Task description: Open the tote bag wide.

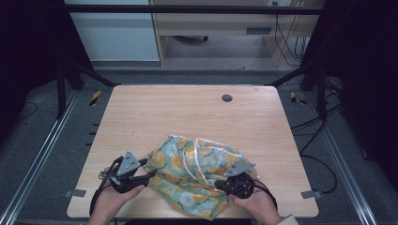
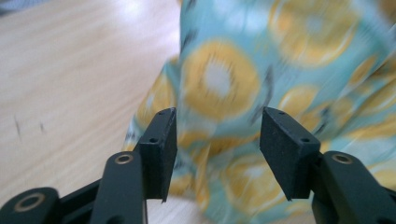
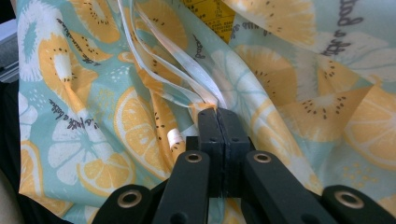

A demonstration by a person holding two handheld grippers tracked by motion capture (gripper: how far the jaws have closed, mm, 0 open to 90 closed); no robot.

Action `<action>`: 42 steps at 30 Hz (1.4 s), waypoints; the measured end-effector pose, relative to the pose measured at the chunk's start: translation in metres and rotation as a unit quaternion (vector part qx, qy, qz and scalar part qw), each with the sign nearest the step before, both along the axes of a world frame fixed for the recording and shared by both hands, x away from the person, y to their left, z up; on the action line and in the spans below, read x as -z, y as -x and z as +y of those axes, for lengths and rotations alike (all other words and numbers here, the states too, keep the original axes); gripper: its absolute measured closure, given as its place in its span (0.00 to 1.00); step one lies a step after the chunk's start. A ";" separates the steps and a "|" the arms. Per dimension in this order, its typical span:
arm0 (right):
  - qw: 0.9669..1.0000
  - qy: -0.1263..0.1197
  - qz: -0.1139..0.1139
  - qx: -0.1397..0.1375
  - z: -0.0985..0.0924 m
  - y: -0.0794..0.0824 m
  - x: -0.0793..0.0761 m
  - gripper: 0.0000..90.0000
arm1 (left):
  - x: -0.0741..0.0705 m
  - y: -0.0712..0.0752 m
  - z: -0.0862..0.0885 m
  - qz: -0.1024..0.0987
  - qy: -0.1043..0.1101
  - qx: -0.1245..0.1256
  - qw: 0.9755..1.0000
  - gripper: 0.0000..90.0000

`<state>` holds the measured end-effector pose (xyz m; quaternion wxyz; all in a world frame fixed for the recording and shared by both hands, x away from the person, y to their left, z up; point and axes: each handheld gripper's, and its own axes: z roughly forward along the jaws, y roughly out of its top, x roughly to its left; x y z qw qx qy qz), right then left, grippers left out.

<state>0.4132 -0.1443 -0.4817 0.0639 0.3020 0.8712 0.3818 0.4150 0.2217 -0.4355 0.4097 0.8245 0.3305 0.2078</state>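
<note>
Crumpled fruit-print cloth sits at the table's near edge. Left gripper is low at its left side, jaws spread, nothing held. Right gripper is pinched tight on the cloth's white strap.

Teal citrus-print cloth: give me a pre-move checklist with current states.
1. Right tongs shut on the crumpled teal cloth with orange citrus print: ok, pinching at the white ribbon trim.
2. Left tongs open: ok, jaws apart.
3. Cloth edge between the left jaws: cannot tell, picture blurred.
4. Cloth fully on the light wooden table: not ok, its near edge reaches the table's front edge.
5. Cloth spread flat: not ok, bunched.
</note>
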 end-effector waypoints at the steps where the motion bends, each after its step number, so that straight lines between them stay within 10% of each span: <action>1: 1.000 0.000 0.000 -0.001 0.000 0.000 0.000 1.00 | -0.007 0.000 -0.004 -0.003 0.003 0.006 1.000 0.50; 17: 1.000 0.000 0.000 -0.006 0.002 0.001 0.000 0.99 | -0.073 -0.053 -0.101 0.002 -0.018 0.063 0.998 0.33; 20: 1.000 0.000 0.001 -0.008 0.003 0.002 0.000 0.99 | -0.072 -0.062 -0.114 0.022 -0.033 0.078 0.996 0.35; 22: 1.000 -0.001 0.001 -0.007 0.003 0.002 0.000 0.99 | -0.068 -0.064 -0.117 0.035 -0.045 0.091 0.994 0.53; 28: 1.000 0.000 -0.006 -0.008 0.003 0.003 -0.002 0.96 | -0.062 -0.049 -0.104 0.025 -0.044 0.097 0.994 0.98; 42: 0.998 -0.020 -0.052 0.024 -0.008 0.010 -0.021 0.58 | -0.027 0.000 -0.039 0.036 -0.006 0.076 0.996 1.00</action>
